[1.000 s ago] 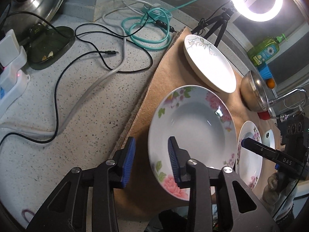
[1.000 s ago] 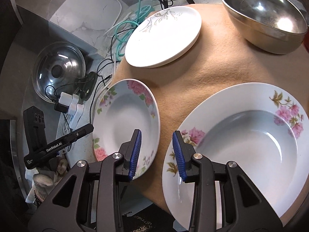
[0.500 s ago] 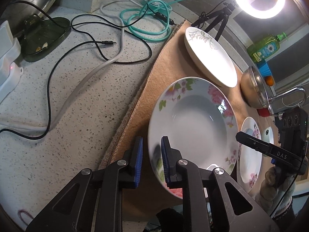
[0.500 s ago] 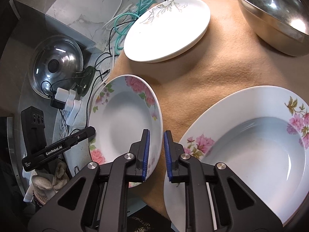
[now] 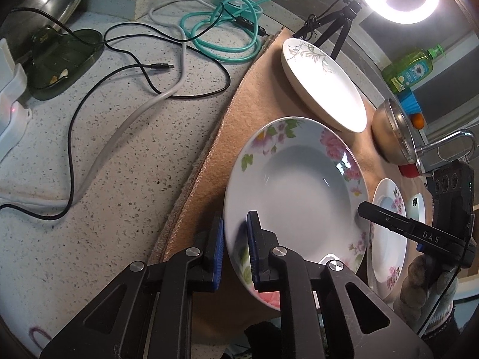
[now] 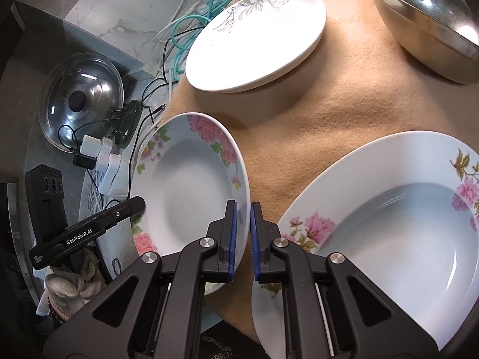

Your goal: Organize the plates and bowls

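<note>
At the far left, loose cables (image 5: 143, 68) lie on the speckled counter (image 5: 104, 179), clear of the work. The left tongs (image 5: 235, 229) have just been closing and now pinch the near left rim of the small floral plate (image 5: 299, 185), one pad under it and one on top. That plate sits at the left edge of the tan mat (image 6: 344, 113). We cannot tell whether it has left the cloth yet. The right tongs (image 6: 243, 224) have also just been closing and now clamp its right rim, so both tongs hold the same plate.

We judge the step in hand to be the pick-up of this plate, with the grasp made and the carry not yet begun. Just right of it lies the big floral plate (image 6: 404, 224), near but apart. It looks the likely place to stack. Beyond them sit a white plate (image 6: 254, 39) and, far right, a steel bowl (image 6: 425, 21).

Next we should raise both hands together and keep the plate level. It then goes right, clears the near rim of the big plate, and comes down centred before either grip loosens. Uneven lifting could twist the rim out of the pads.
</note>
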Demonstrator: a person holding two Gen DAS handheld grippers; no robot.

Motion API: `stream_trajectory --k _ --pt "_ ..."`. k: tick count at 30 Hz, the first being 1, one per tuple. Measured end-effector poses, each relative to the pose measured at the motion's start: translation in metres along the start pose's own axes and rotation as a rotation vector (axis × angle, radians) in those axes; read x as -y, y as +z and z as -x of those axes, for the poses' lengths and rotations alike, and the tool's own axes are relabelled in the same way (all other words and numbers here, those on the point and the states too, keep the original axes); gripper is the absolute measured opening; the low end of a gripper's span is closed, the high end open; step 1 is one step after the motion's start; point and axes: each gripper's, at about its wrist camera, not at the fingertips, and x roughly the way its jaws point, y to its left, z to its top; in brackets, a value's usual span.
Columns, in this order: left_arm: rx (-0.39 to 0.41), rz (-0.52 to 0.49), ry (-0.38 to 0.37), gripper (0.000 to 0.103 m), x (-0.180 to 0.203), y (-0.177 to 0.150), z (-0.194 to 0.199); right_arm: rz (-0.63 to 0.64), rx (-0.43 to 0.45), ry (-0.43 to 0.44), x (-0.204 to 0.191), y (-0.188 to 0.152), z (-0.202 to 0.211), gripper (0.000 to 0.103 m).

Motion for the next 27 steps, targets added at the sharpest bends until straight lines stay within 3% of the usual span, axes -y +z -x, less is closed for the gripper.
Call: stream_trajectory --k 14,27 --pt "0.034 -0.040 -0.026 0.013 0.022 0.004 0.018 -0.027 0.042 0.012 0.003 -0.005 0.022 0.008" --pt "0.015 -0.160 -0.091 0.013 0.076 0.006 0.010 -0.111 0.116 -0.013 0.035 -0.025 0.072 0.008"
